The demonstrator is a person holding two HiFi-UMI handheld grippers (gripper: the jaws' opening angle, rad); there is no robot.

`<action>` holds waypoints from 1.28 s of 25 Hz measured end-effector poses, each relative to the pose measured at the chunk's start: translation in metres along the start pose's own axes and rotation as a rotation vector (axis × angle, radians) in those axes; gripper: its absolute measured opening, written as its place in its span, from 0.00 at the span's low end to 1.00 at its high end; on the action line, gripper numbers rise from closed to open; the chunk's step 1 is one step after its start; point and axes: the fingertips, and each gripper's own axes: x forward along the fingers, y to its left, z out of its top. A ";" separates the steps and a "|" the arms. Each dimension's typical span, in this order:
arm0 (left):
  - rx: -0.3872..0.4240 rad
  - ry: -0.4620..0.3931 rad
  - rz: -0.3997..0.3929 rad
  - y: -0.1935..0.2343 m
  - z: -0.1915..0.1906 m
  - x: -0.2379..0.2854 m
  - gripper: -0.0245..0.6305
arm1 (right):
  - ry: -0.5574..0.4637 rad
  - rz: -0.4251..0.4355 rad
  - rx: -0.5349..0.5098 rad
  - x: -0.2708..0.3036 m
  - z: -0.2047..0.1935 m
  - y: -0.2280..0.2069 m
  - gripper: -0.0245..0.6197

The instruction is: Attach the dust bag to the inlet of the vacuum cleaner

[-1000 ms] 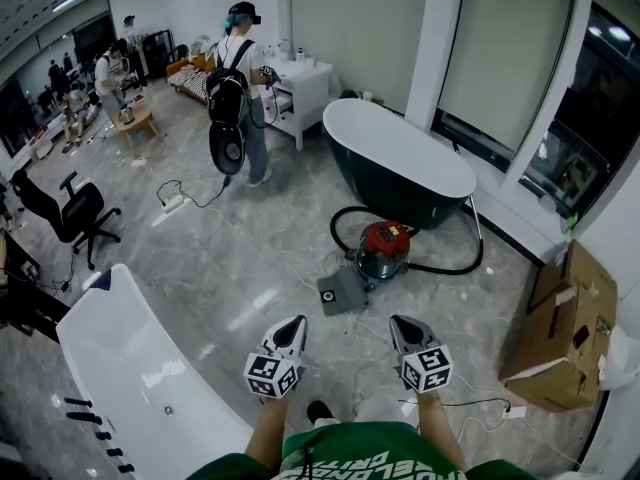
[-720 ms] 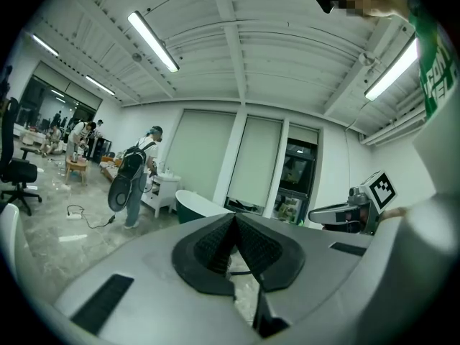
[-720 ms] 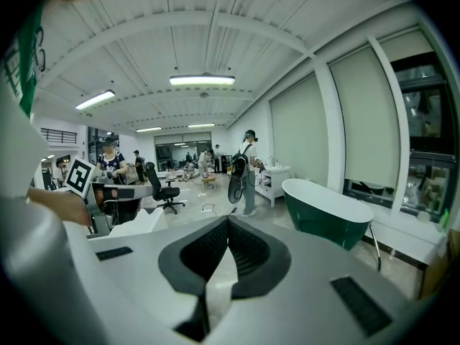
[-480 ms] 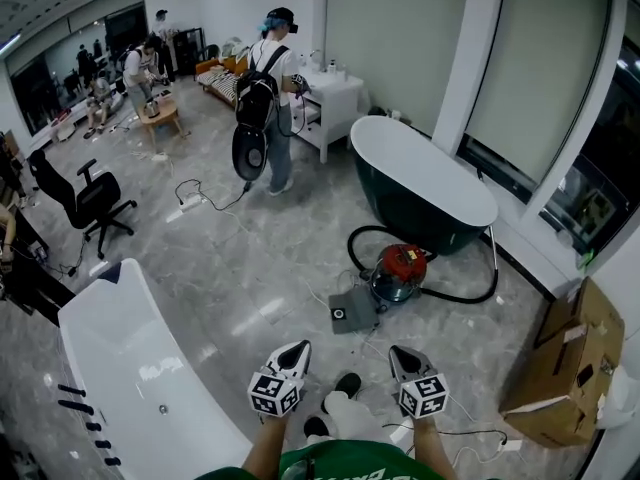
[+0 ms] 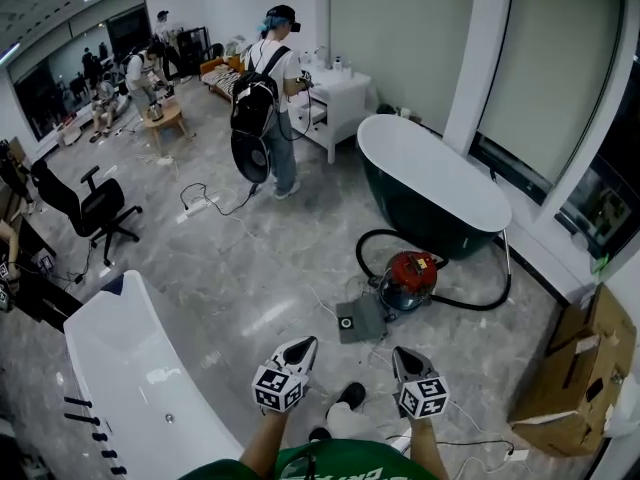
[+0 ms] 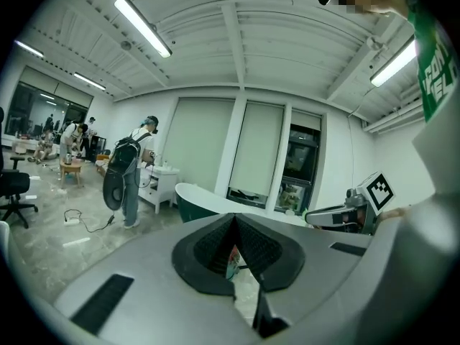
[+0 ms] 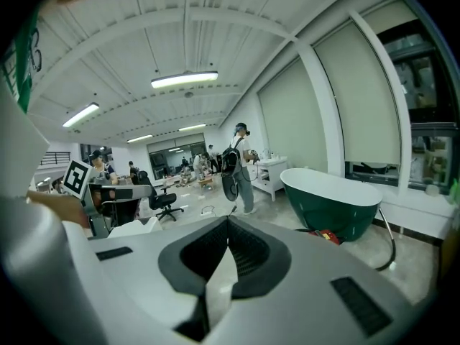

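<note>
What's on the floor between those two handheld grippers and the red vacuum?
The head view shows a flat grey dust bag, right beside the vacuum.

open floor fronts vacuum cleaner, bathtub behind.

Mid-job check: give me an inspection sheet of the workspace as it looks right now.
Surface: glossy grey floor.
Job's things: red vacuum cleaner stands on the floor; grey dust bag lies flat beside it, not attached.
Clutter: cardboard box at the right.
Grippers: left gripper and right gripper, jaws together, nothing held, short of the bag.
Cables: black hose loops round the vacuum cleaner; loose cable lies near the standing person.
Surroundings: green bathtub behind the vacuum cleaner, white bathtub at the left, office chair.
</note>
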 end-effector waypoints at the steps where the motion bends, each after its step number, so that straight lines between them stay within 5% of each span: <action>1: 0.005 0.003 -0.006 0.002 0.003 0.009 0.04 | -0.003 -0.005 0.006 0.007 0.004 -0.008 0.05; 17: 0.030 -0.006 0.007 0.062 0.061 0.126 0.04 | -0.032 0.020 0.003 0.118 0.081 -0.090 0.05; 32: -0.008 0.032 -0.043 0.081 0.053 0.175 0.04 | -0.001 0.013 0.015 0.149 0.084 -0.108 0.05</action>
